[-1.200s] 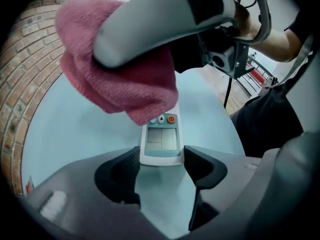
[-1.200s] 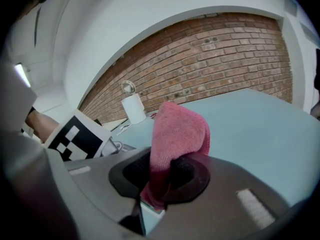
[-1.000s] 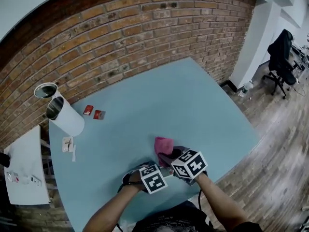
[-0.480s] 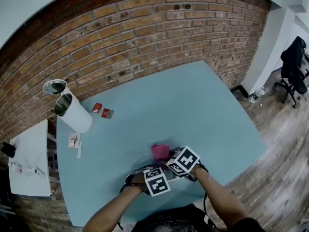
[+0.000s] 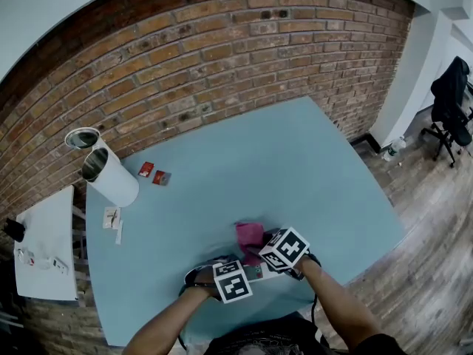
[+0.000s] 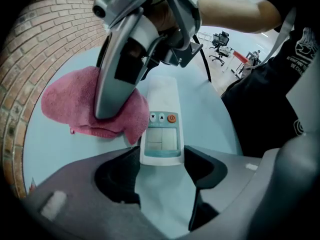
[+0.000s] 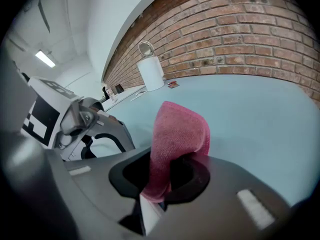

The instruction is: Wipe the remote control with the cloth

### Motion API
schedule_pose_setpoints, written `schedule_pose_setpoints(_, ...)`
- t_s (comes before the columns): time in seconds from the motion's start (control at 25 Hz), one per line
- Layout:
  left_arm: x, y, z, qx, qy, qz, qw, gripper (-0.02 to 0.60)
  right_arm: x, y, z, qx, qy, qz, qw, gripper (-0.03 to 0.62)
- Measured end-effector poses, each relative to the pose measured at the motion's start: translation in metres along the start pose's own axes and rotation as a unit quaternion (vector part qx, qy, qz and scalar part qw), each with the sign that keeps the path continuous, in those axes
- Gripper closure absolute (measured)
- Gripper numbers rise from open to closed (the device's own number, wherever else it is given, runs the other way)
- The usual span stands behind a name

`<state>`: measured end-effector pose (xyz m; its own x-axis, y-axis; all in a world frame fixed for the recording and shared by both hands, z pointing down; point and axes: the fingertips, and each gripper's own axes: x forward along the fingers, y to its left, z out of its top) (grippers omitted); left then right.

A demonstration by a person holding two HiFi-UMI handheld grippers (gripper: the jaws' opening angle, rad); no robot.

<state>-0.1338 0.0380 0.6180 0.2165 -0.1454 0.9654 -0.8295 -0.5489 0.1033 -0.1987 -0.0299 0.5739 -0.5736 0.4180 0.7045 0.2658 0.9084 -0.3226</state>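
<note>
The remote control (image 6: 161,129) lies face up on the blue table (image 5: 295,168), close to the edge nearest the person. Its display end sits between the jaws of the left gripper (image 6: 161,159). These stand wide and press on its two long sides, pinning it flat. Its long axis runs from those jaws across the person's front toward the right gripper (image 7: 167,176), with the arrow keys and orange button just beyond the display. The pink cloth (image 6: 75,104) is pinched in a fold between the right gripper's closed jaws. It is bunched on the table beside the remote, and one flap laps over the remote's edge next to the buttons. The wipe appears to be under way but far from done. The display and keys are uncovered, and no wiped part can be told from an unwiped one. A white cylinder (image 5: 111,176) stands well apart, near the brick wall (image 5: 222,58).
</note>
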Motion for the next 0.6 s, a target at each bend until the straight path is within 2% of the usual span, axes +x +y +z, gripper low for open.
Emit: schedule_pose_setpoints(0.6, 0.0, 0.001, -0.005, 0.0, 0.03, -0.005, 0.9995, 0.302, -0.037, -0.037, -0.026, 0.032, -0.031, -0.019, 0.999, 0.526)
